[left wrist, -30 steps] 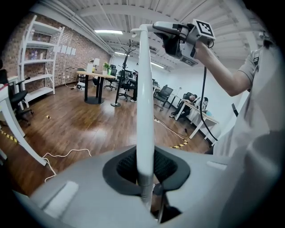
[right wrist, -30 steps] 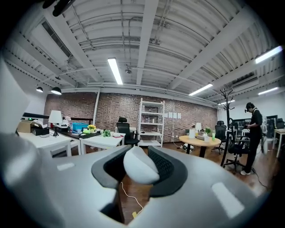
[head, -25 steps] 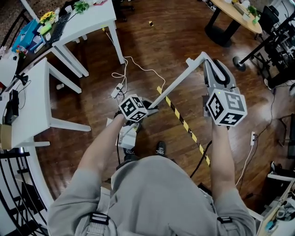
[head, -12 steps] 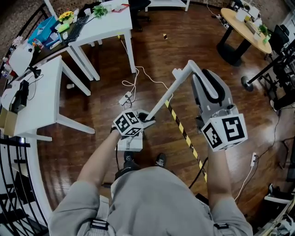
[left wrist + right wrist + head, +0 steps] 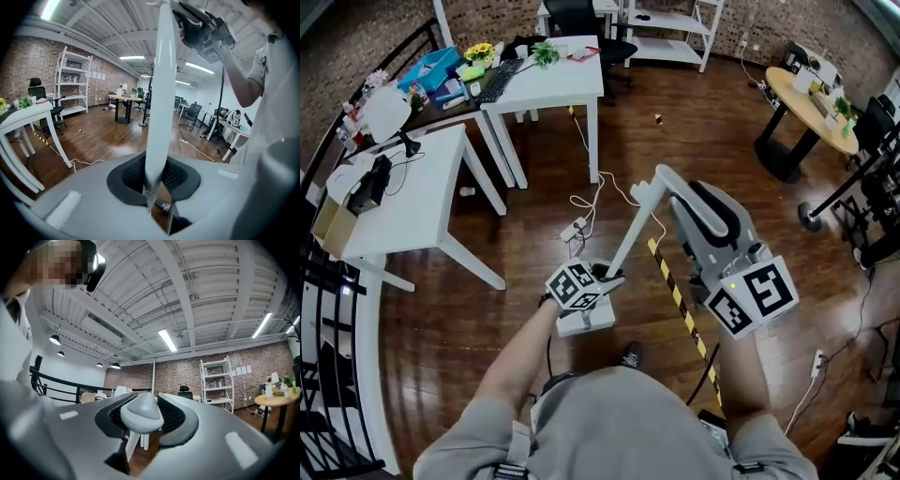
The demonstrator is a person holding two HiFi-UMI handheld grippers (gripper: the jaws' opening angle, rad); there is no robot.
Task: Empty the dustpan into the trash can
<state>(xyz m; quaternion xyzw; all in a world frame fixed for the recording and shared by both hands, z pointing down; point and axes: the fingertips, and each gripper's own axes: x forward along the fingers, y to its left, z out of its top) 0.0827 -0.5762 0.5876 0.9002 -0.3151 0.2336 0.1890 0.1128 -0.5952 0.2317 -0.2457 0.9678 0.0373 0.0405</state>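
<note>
A white long-handled dustpan hangs over the wood floor. In the head view its pan [image 5: 586, 322] sits just above my shoes, and its pole [image 5: 630, 228] slants up to the right. My left gripper [image 5: 609, 278] is shut on the pole low down, just above the pan. In the left gripper view the pole [image 5: 157, 93] rises from between the jaws of the left gripper [image 5: 152, 180]. My right gripper [image 5: 680, 202] holds the bent top handle. Its jaws are opening, and the grey handle end [image 5: 140, 412] still lies between them in the right gripper [image 5: 140, 420]. No trash can shows.
White tables [image 5: 412, 206] stand at the left and back [image 5: 548, 80] with clutter on top. A power strip and cables [image 5: 575, 228] and a yellow-black tape strip [image 5: 675, 295] lie on the floor. A black railing [image 5: 328, 375] runs along the left. A round table [image 5: 806, 98] stands far right.
Both grippers and the dustpan have moved across the floor and risen. The pole stands steeper. The right gripper has tipped upward, and more of the room's far side is in the head view.
</note>
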